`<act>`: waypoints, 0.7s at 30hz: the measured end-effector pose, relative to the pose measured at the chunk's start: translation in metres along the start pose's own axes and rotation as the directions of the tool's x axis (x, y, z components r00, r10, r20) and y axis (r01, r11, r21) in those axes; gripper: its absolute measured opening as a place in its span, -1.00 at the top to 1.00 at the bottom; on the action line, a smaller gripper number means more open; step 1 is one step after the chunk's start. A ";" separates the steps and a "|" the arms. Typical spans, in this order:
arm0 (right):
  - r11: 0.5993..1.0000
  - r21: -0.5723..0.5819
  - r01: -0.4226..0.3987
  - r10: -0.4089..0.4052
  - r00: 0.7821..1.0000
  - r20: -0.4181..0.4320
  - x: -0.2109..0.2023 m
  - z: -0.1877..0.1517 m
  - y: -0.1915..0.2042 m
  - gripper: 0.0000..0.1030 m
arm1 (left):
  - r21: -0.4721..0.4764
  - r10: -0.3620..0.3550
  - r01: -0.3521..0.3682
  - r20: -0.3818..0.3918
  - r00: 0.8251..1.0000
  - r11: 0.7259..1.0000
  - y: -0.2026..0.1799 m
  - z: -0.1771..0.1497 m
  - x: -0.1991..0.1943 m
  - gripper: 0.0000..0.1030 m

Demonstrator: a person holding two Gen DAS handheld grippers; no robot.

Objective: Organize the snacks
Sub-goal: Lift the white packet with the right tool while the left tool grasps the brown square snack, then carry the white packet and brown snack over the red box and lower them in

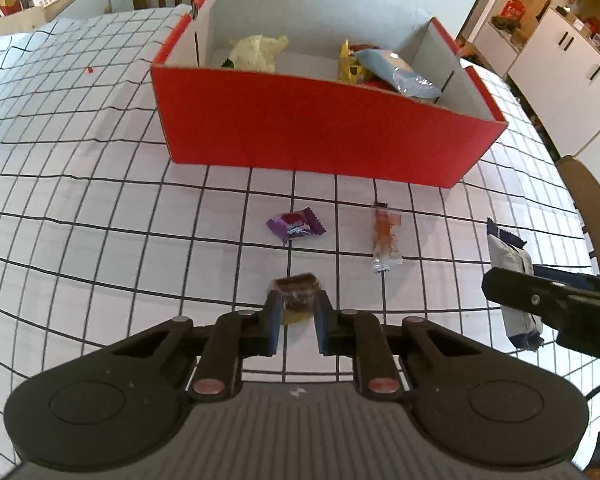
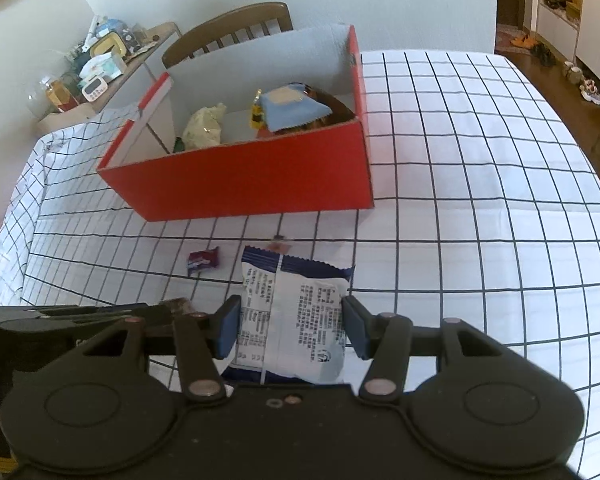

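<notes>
A red cardboard box (image 1: 324, 128) stands on the checked tablecloth and holds several snack packs; it also shows in the right wrist view (image 2: 252, 176). My left gripper (image 1: 296, 304) is shut on a small brown wrapped snack (image 1: 297, 289) just above the cloth. My right gripper (image 2: 291, 322) is shut on a white-and-blue snack packet (image 2: 294, 320), also seen at the right of the left wrist view (image 1: 514, 280). A purple candy (image 1: 296, 225) and an orange wrapped bar (image 1: 386, 238) lie on the cloth in front of the box.
Wooden chairs stand behind the box (image 2: 236, 28) and at the table's right edge (image 1: 592, 208). A cluttered sideboard (image 2: 104, 64) is at the far left. White cabinets (image 1: 572, 60) line the right. The left gripper's body (image 2: 60, 320) lies close beside my right one.
</notes>
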State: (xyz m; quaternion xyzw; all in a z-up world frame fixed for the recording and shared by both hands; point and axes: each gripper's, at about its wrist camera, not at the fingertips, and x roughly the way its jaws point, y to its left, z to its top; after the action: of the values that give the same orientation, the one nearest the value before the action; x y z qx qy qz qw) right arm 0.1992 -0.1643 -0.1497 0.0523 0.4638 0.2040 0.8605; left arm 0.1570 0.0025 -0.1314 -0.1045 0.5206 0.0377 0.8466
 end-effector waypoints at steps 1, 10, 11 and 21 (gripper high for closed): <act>1.000 -0.003 0.000 0.000 1.000 0.005 -0.002 0.000 0.002 -0.03 | -0.004 -0.003 0.003 0.001 1.000 1.000 0.002 -0.001 -0.002 0.67; 1.000 0.007 -0.010 0.010 0.999 0.034 -0.011 -0.005 0.009 -0.03 | -0.062 -0.078 0.074 -0.072 0.994 0.995 0.016 0.001 0.004 0.59; 1.000 0.011 -0.010 0.009 0.999 0.035 -0.012 -0.006 0.009 -0.03 | -0.067 -0.082 0.077 -0.081 0.993 0.995 0.015 0.002 0.006 0.48; 0.997 0.074 0.015 -0.019 0.999 0.046 -0.022 -0.016 -0.009 -0.03 | -0.092 -0.021 0.015 -0.070 0.997 0.996 0.007 0.026 0.032 -0.42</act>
State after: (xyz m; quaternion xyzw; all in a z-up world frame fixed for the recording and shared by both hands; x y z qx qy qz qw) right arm 0.1779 -0.1829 -0.1446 0.0848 0.4512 0.1781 0.8703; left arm 0.1935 0.0141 -0.1496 -0.1492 0.5471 0.0502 0.8221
